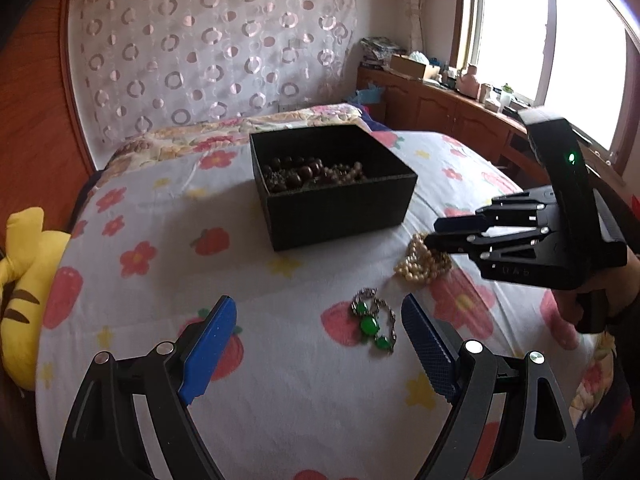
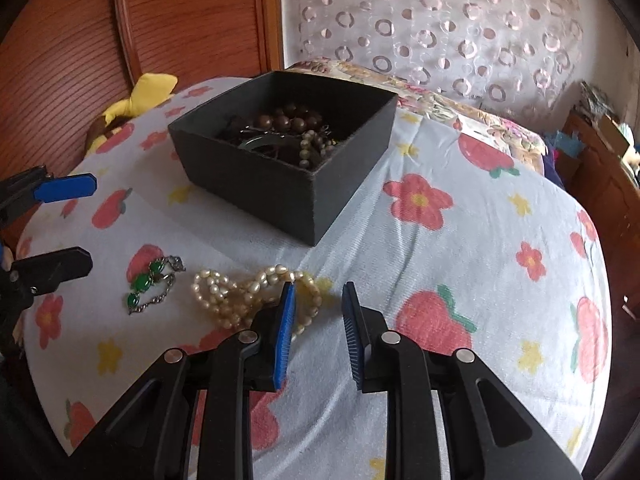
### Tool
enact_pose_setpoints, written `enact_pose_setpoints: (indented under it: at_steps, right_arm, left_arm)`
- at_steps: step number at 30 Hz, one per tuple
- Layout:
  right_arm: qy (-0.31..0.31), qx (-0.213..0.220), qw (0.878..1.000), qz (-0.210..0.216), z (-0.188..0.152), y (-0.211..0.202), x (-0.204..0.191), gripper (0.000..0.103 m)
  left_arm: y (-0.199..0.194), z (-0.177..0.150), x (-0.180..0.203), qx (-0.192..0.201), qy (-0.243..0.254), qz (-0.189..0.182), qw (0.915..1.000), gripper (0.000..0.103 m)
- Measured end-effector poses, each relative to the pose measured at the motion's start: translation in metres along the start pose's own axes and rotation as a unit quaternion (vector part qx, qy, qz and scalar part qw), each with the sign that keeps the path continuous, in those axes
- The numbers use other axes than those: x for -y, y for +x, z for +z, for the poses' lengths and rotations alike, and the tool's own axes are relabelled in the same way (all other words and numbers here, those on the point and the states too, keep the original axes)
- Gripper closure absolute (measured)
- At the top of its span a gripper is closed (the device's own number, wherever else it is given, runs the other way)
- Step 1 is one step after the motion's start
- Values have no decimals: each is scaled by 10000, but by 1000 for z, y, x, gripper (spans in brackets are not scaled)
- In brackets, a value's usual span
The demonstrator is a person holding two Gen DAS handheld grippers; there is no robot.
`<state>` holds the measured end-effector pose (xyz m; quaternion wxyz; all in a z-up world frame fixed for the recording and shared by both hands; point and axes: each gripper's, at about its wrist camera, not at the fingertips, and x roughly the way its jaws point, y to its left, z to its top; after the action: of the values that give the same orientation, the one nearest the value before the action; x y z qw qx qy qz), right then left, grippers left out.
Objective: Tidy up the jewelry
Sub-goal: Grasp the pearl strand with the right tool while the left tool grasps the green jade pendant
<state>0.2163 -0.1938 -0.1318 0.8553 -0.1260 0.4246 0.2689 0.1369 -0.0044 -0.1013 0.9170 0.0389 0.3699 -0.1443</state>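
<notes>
A black open box [image 1: 336, 212] [image 2: 260, 184] stands on the flowered bed sheet [image 1: 160, 216], with brown bead strings [image 1: 312, 174] [image 2: 288, 120] inside. In front of it lie a silver bracelet with green stones [image 1: 370, 324] [image 2: 150, 280] and a heap of pearl necklace [image 1: 420, 266] [image 2: 232, 292]. My left gripper [image 1: 318, 302] [image 2: 80, 224] is wide open, and the green bracelet lies just inside its right finger. My right gripper [image 2: 318, 288] [image 1: 433, 233] hangs low over the right end of the pearls with only a narrow gap. A loop of pearls runs past its left fingertip, and the pads are not pressing on it.
A yellow plush toy [image 1: 24, 280] [image 2: 140, 92] lies at the bed's left edge against the wooden headboard [image 2: 180, 20]. A patterned curtain [image 1: 208, 40] hangs behind the bed. Wooden cabinets [image 1: 440, 104] with clutter run under the window on the right.
</notes>
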Motion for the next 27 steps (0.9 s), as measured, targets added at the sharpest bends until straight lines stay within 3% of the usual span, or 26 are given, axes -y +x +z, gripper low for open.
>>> enact_pose_setpoints:
  at_steps: [2,8,19,27]
  right_arm:
    - [-86,-33,9999,66,0,-2,-3,97]
    - [-199,211,9996,-51,-7,-16,-8,98]
    - [-108,1046,9941,-266,-7,-85,3,98]
    - [-78,1337,9907,-237,-14,-117,3,98]
  left_arm:
    - [5,-3,1,-111,52,-28,9999,22]
    - [14,-8,2,-317,68,-112,9994,22]
    - [20,-6,13,-427,172,-217,9987,22]
    - [27,-2,24,-489,294,-214,9981,22]
